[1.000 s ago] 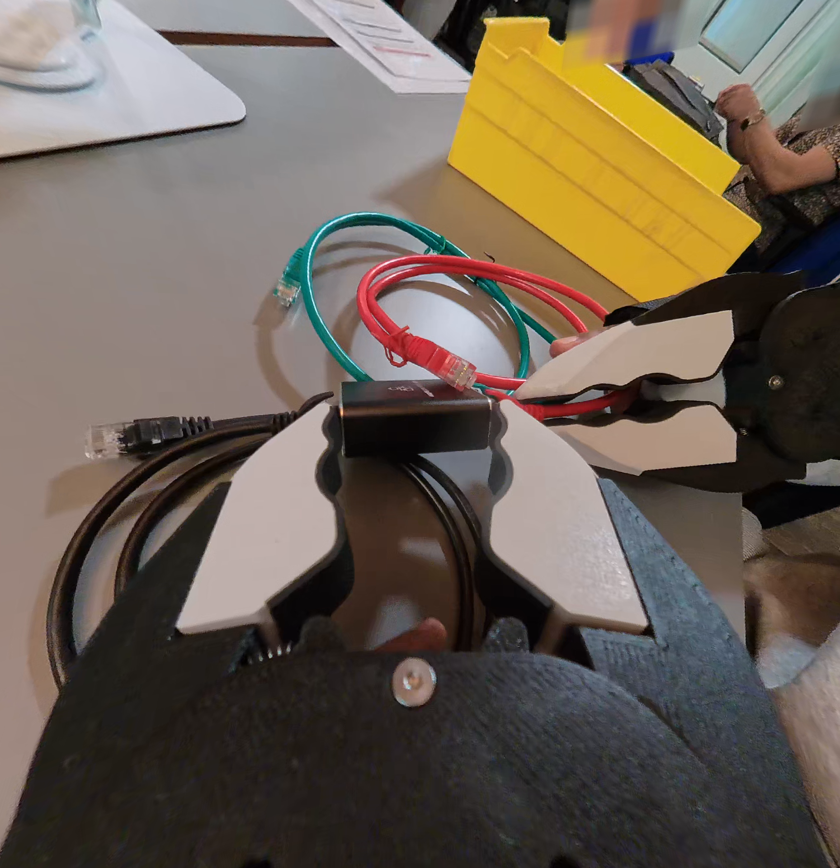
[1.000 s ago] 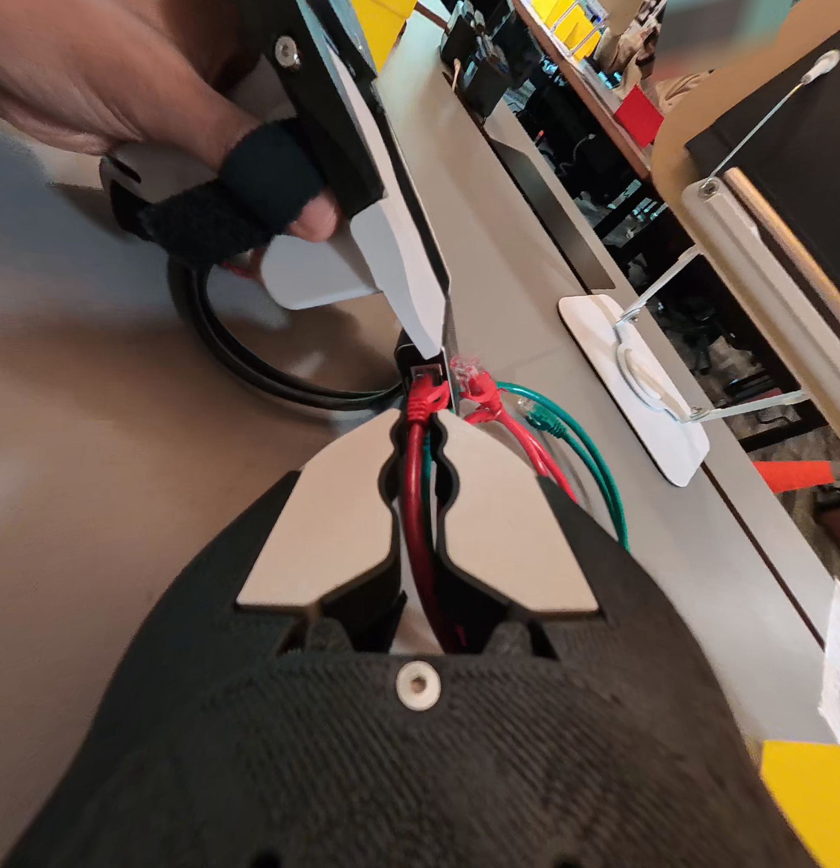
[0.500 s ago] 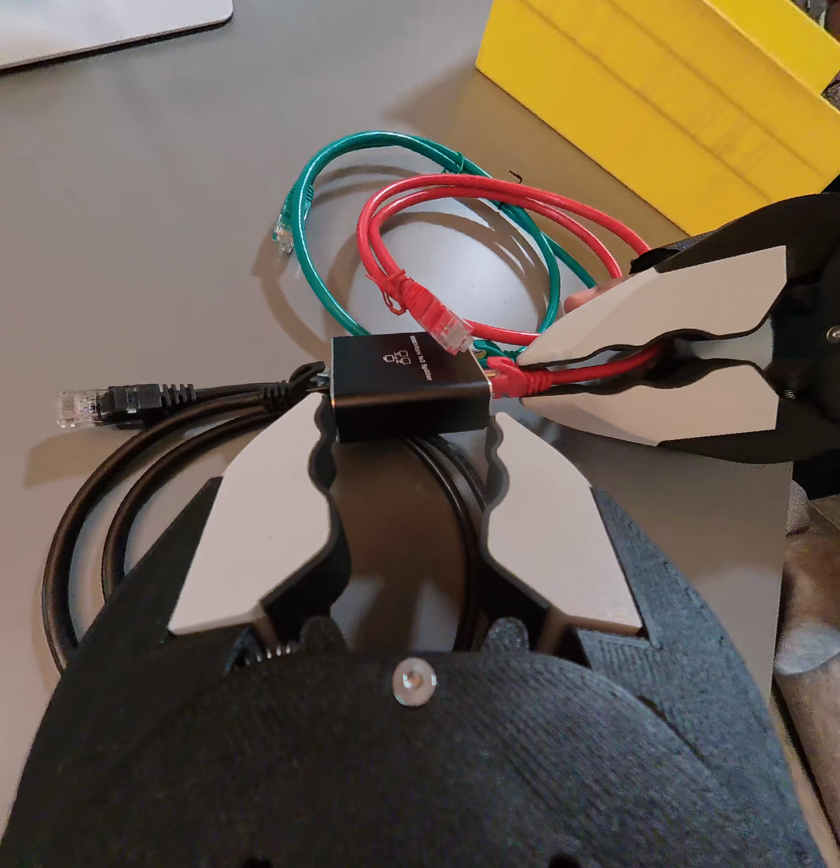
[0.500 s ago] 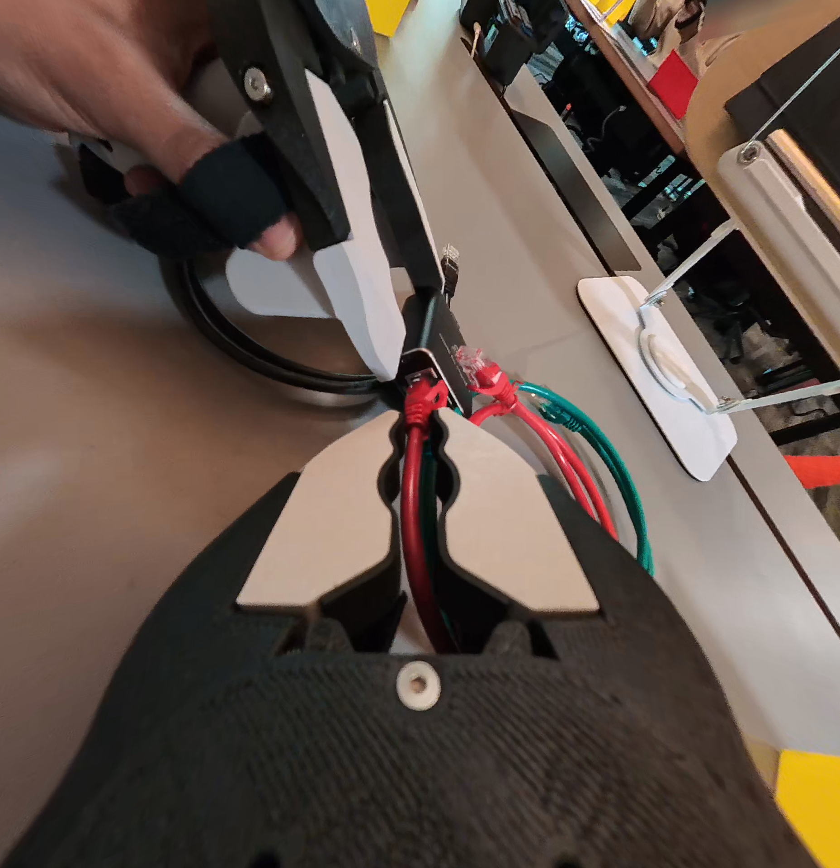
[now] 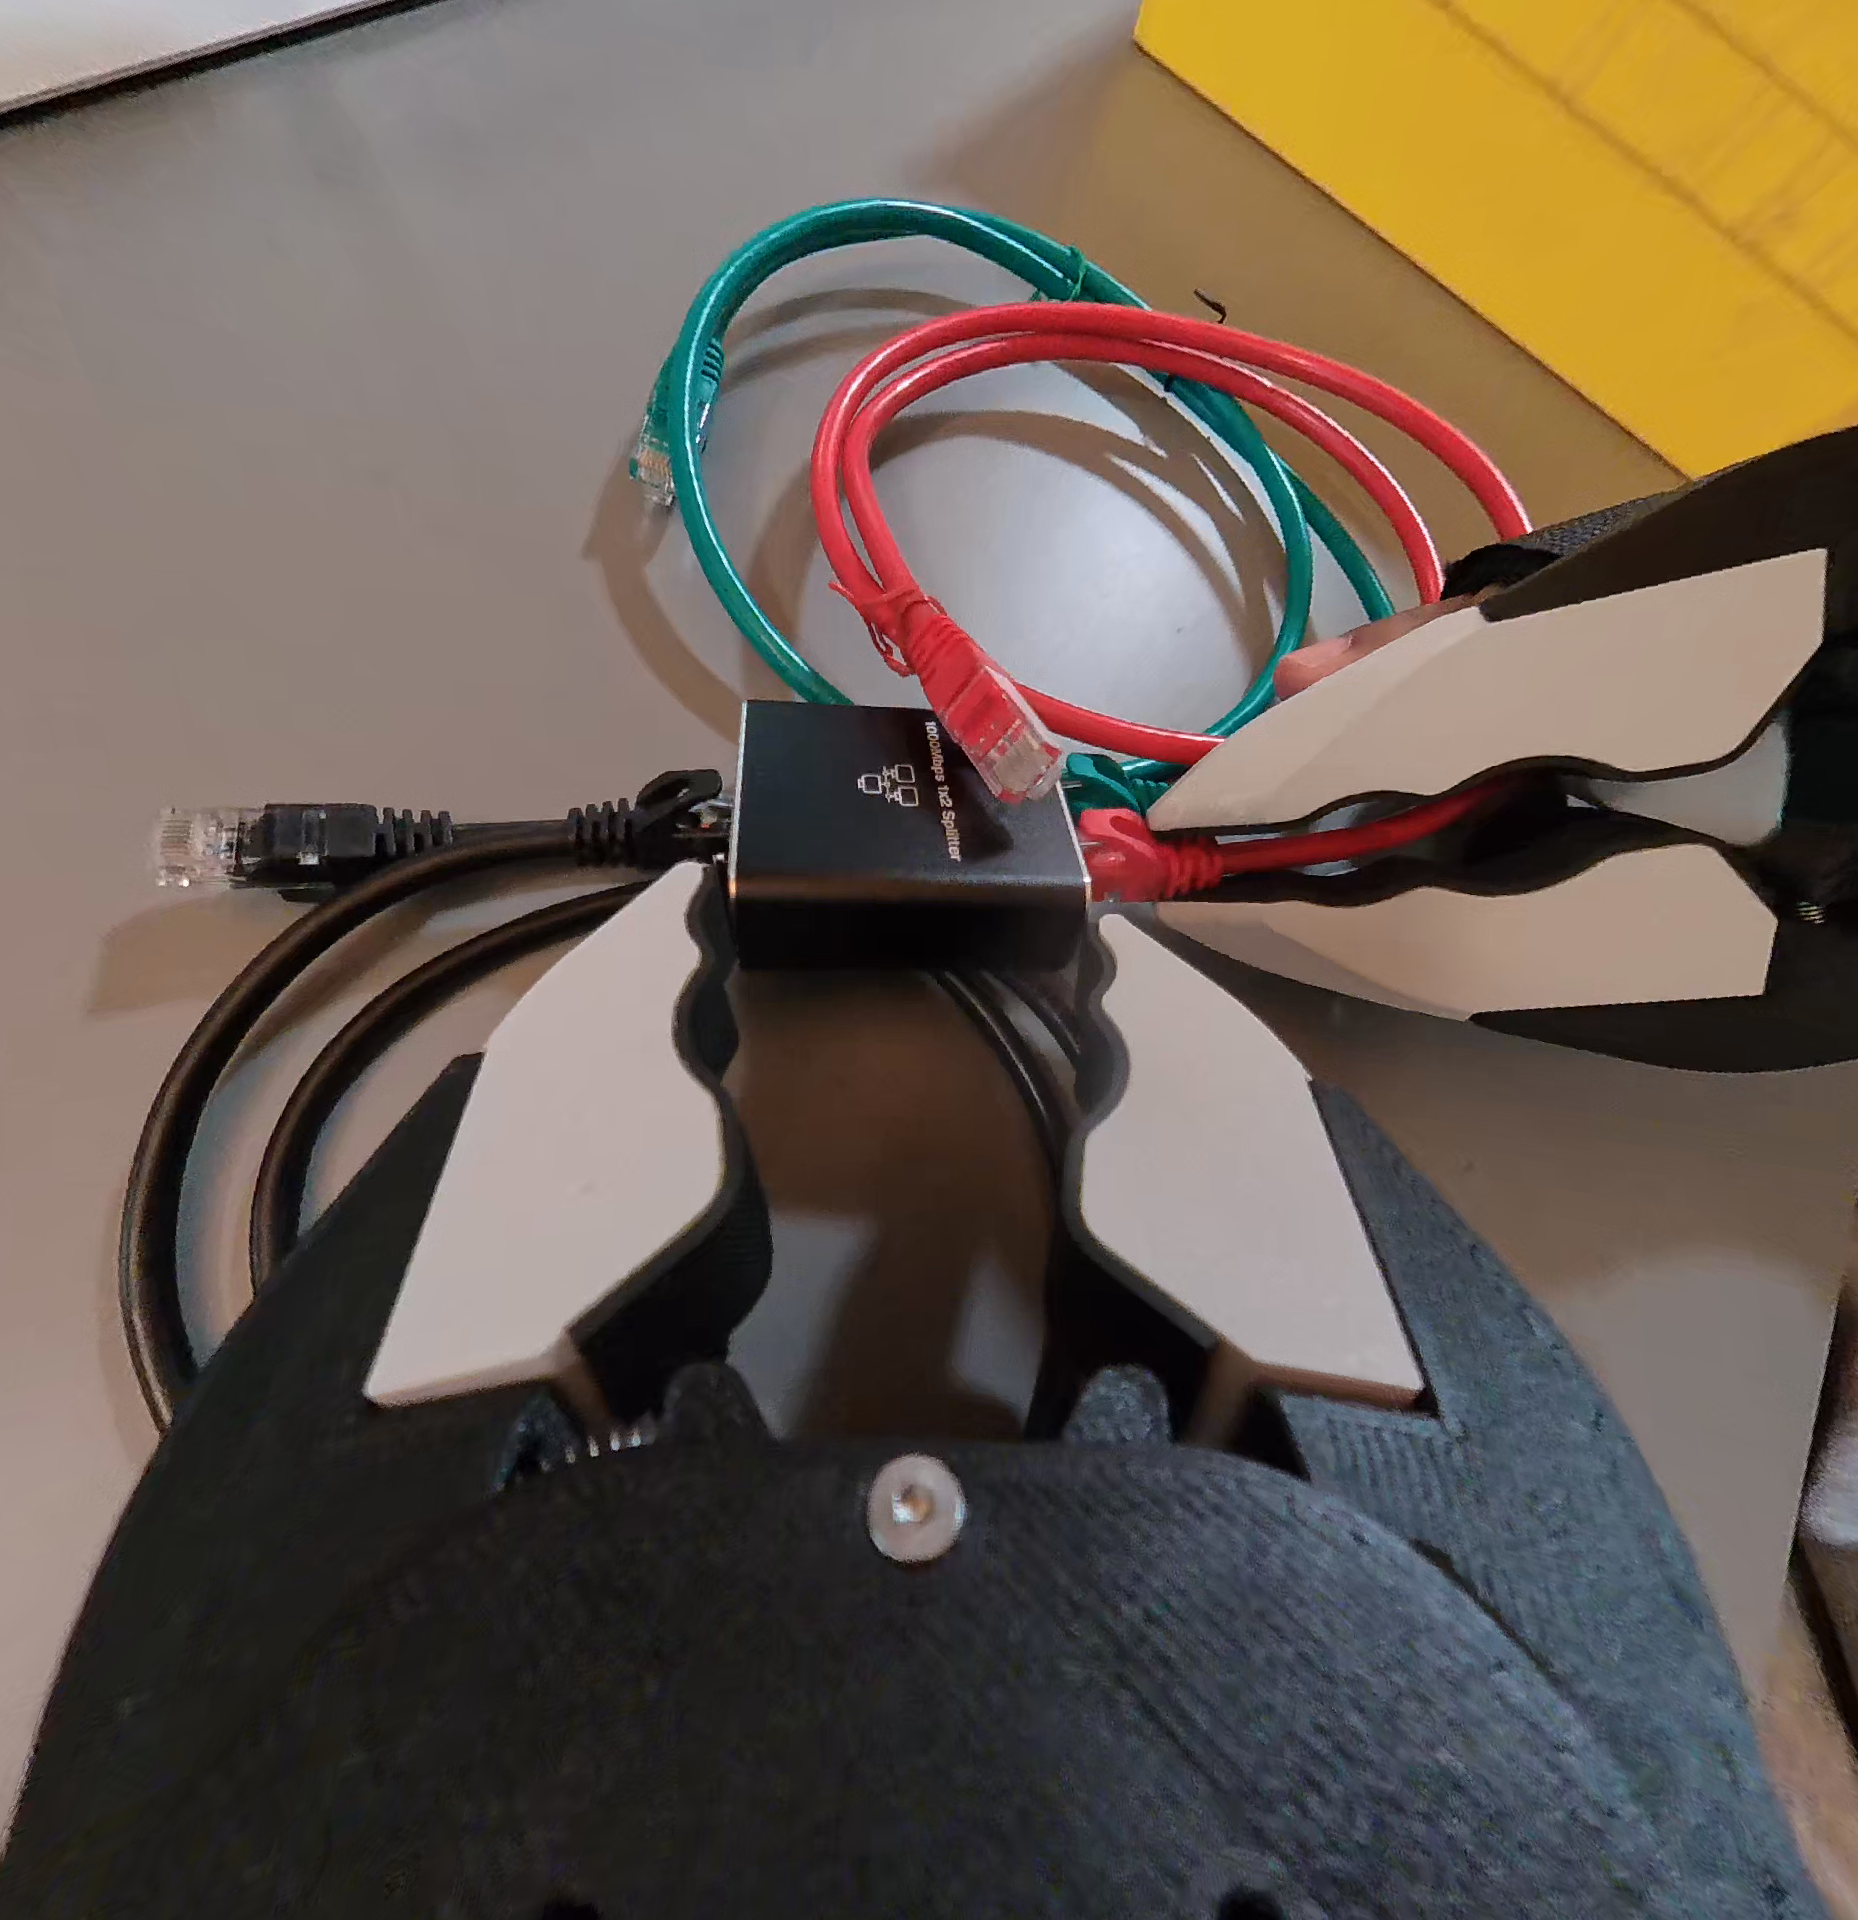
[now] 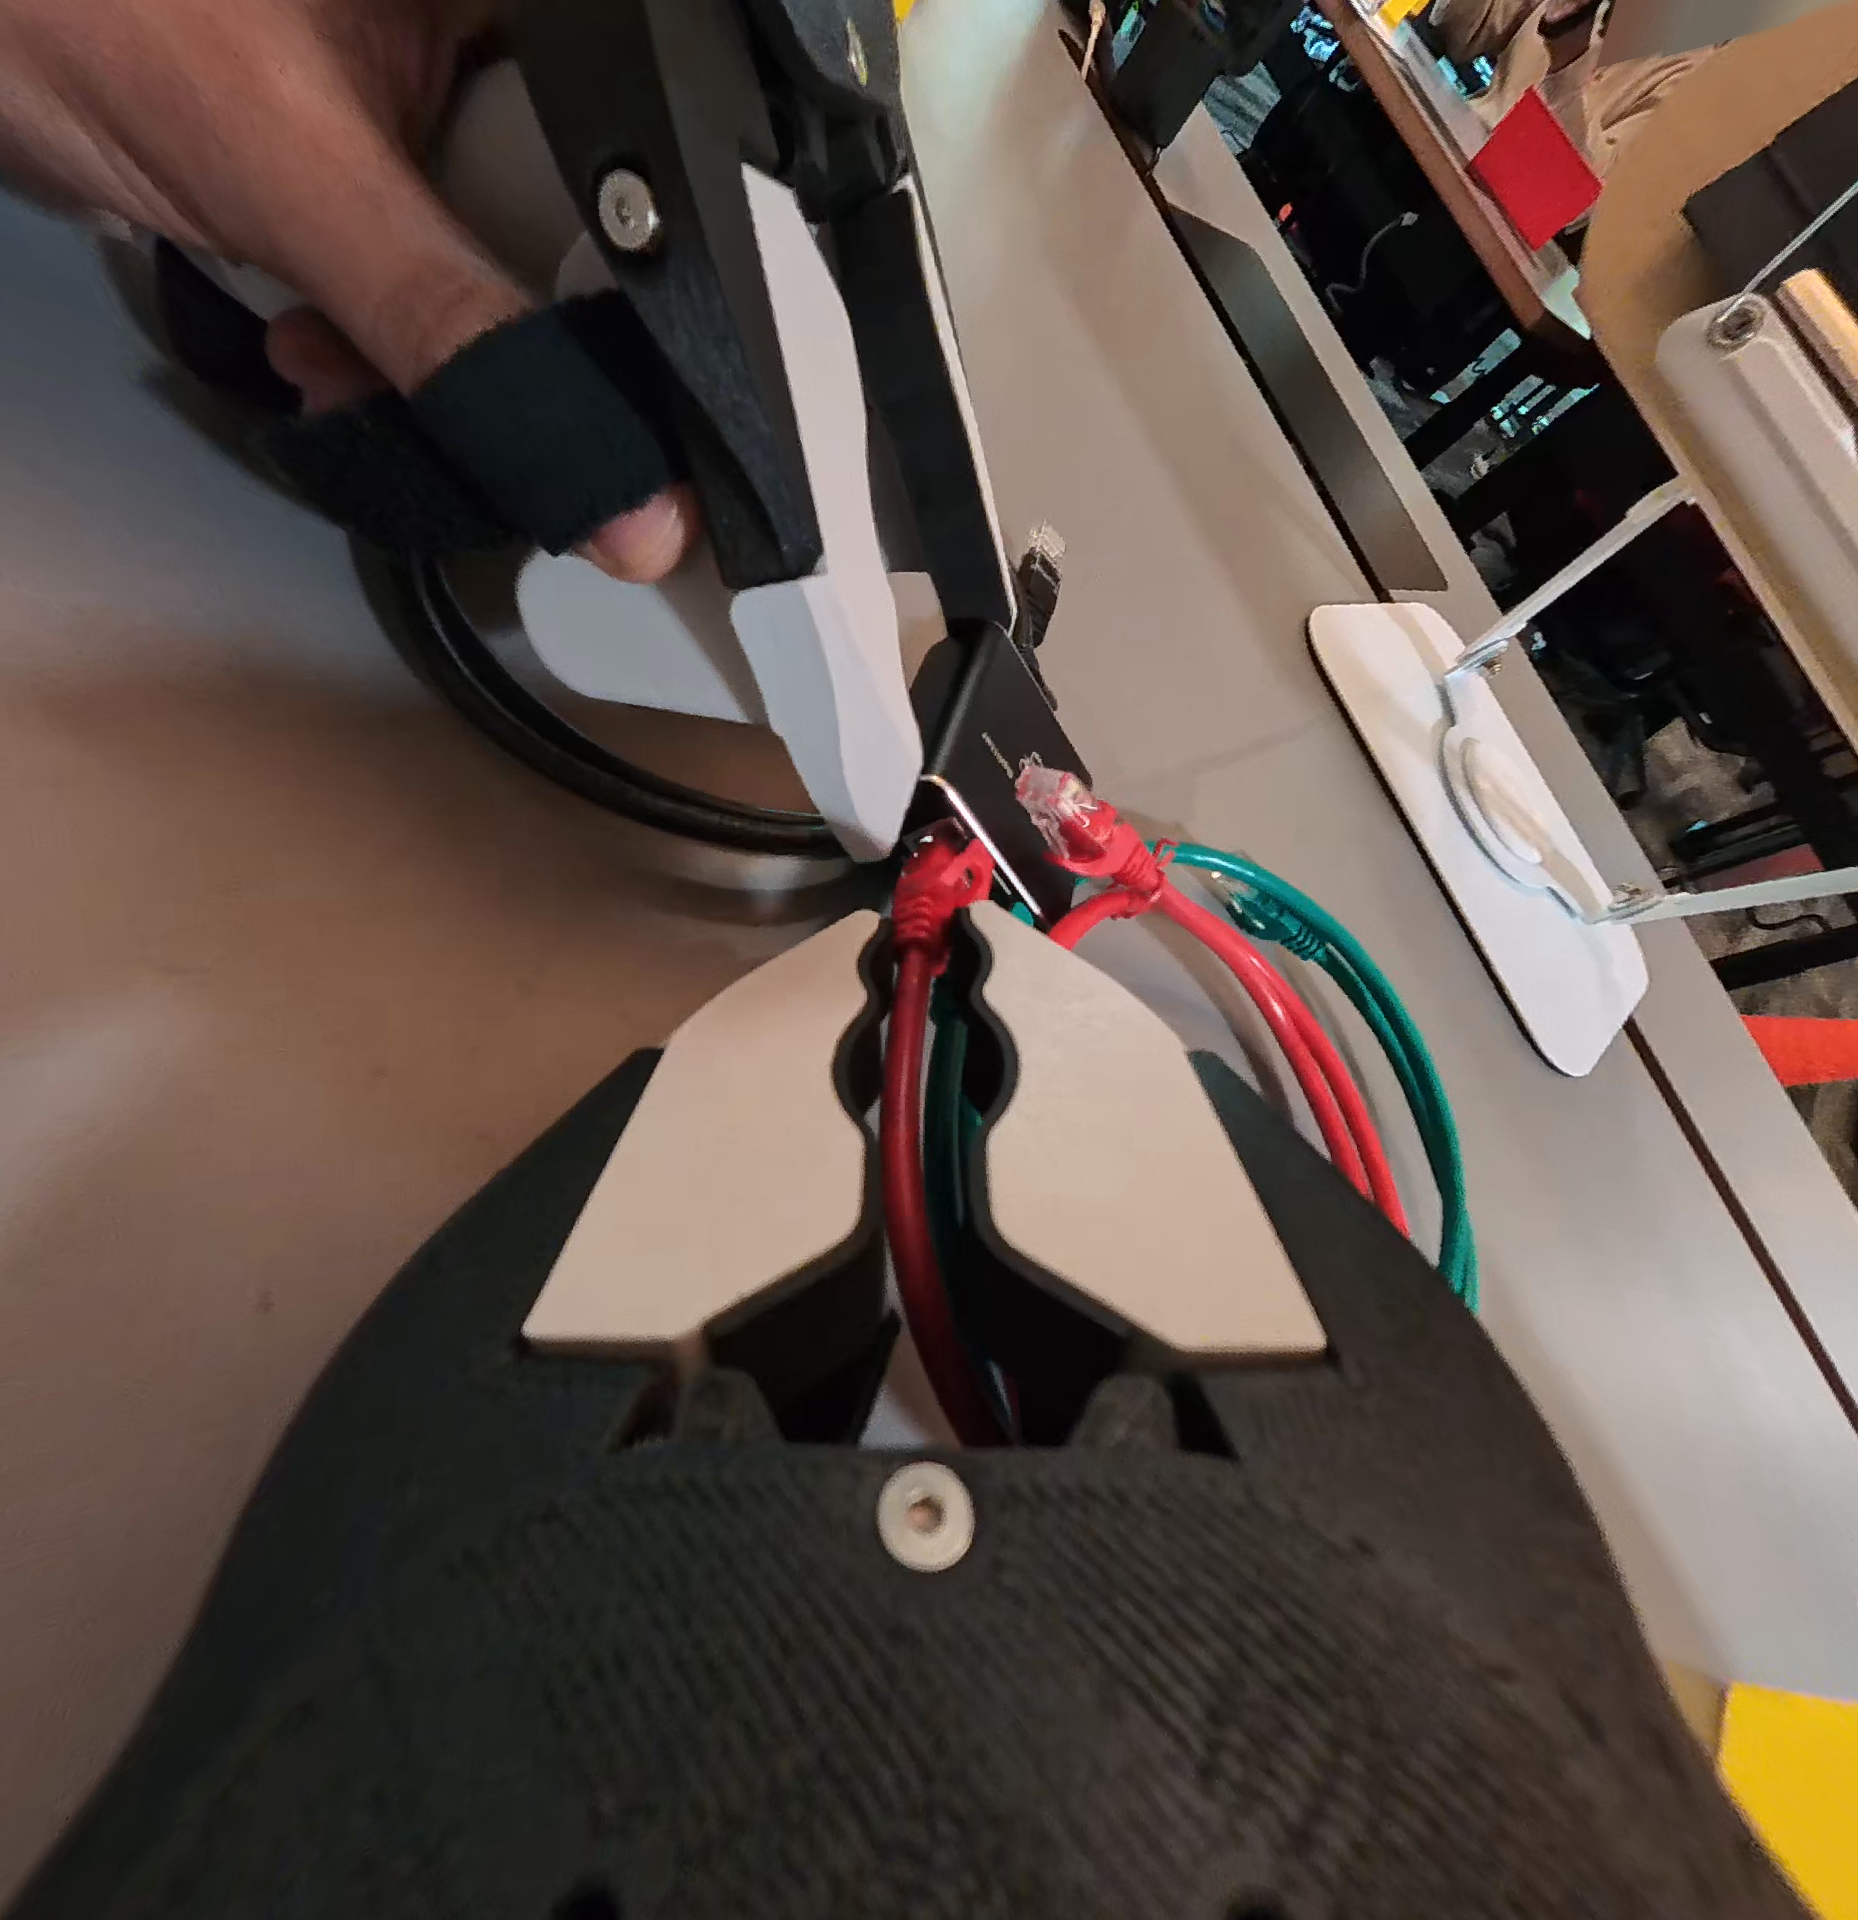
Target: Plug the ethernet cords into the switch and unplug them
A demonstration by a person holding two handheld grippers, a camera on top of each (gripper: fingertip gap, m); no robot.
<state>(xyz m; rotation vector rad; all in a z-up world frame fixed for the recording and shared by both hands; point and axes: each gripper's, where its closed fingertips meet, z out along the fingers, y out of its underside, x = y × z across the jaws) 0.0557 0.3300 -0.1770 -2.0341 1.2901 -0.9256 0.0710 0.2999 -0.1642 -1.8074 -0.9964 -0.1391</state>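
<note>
My left gripper (image 5: 899, 914) is shut on the small black switch (image 5: 883, 831) and grips its two sides. My right gripper (image 6: 925, 930) is shut on the red cord (image 6: 907, 1091) just behind its plug (image 5: 1117, 857), which sits at the switch's right side; a green cord (image 6: 946, 1101) also runs between its fingers. A green plug (image 5: 1096, 777) sits beside the red one. The red cord's free plug (image 5: 998, 727) rests on the switch's top. The black cord (image 5: 634, 826) enters the left side; its free plug (image 5: 229, 836) lies on the table. The green free plug (image 5: 655, 468) lies farther off.
A yellow bin (image 5: 1527, 156) stands at the far right on the grey table (image 5: 281, 416). A white mat (image 5: 73, 62) lies at the far left. In the right wrist view a person's hand (image 6: 281, 208) holds the left gripper, and a white base with a clear stand (image 6: 1476, 831) stands to the right.
My left gripper has tilted down over the switch, so its top face now shows. My right gripper has stayed shut on the red cord at the switch's right side.
</note>
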